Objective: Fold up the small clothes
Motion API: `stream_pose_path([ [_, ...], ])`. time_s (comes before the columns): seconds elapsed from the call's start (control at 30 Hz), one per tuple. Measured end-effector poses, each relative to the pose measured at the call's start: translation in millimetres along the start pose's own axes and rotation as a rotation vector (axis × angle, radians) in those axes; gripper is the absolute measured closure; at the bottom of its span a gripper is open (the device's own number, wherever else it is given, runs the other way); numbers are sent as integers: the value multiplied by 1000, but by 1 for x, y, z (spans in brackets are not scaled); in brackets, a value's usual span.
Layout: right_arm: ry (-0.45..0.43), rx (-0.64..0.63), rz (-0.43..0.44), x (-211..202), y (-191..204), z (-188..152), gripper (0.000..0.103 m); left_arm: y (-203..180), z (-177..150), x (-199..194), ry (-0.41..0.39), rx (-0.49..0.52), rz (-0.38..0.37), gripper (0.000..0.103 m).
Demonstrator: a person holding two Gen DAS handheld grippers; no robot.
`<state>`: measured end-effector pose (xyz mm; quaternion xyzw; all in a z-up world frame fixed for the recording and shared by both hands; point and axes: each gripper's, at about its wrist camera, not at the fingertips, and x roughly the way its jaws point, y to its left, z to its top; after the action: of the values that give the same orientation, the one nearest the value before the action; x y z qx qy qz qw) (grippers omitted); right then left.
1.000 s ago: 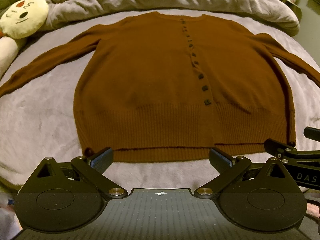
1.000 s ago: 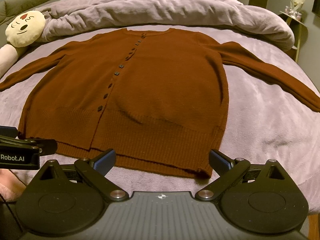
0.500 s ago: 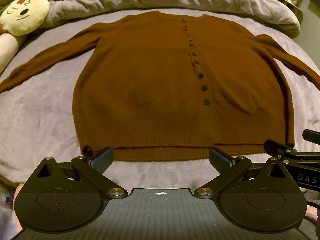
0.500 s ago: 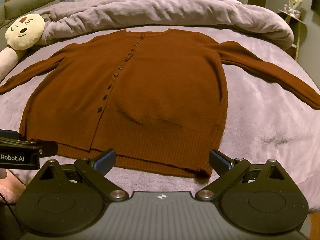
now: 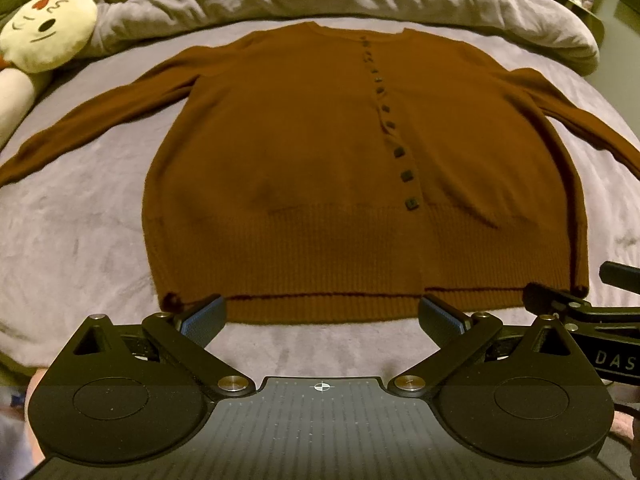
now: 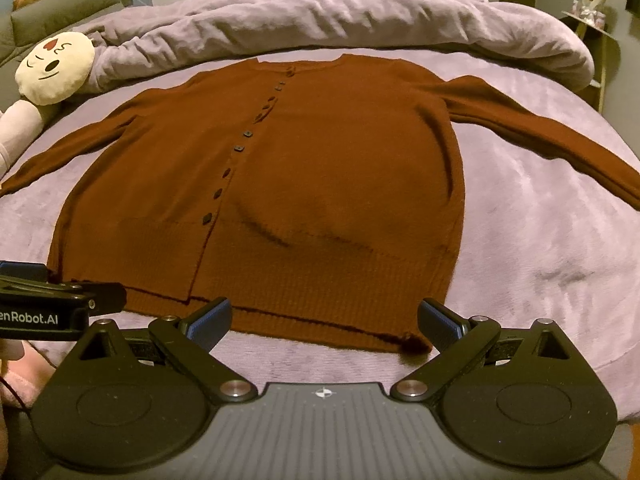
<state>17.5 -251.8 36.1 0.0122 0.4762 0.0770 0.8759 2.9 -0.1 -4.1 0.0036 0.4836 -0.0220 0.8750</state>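
While both tools hang over the near edge of the bed:
Left gripper [image 5: 322,316]: fingers spread wide, holding nothing, just short of the cardigan's hem.
Right gripper [image 6: 325,318]: fingers spread wide, empty, at the hem's right corner.
Cardigan [image 5: 360,184]: flat on the blanket [image 5: 80,232], buttoned, sleeves out sideways.
Long axis: hem nearest the grippers, neckline pointing away toward the bunched duvet [image 6: 320,16].

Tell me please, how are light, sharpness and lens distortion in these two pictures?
Left wrist view: dim warm light, the cardigan slightly soft, the bed edge bowed by the fisheye, the left claw sharp. Right wrist view: a little brighter, the cardigan clearer with a shadowed crease above its hem, the same bending towards the corners.
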Motion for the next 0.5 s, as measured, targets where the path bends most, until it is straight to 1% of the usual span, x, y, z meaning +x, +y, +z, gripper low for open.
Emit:
stream_pose_path([
  [0.3, -9, 37, 48, 1, -7, -2, 4, -4, 1, 3, 9, 10, -5, 0],
  [0.43, -19, 105, 99, 3, -15, -4, 4, -6, 2, 7, 15, 15, -7, 0],
  [0.5, -28, 144, 108, 4, -20, -5, 4, -7, 3, 9, 18, 18, -11, 0],
])
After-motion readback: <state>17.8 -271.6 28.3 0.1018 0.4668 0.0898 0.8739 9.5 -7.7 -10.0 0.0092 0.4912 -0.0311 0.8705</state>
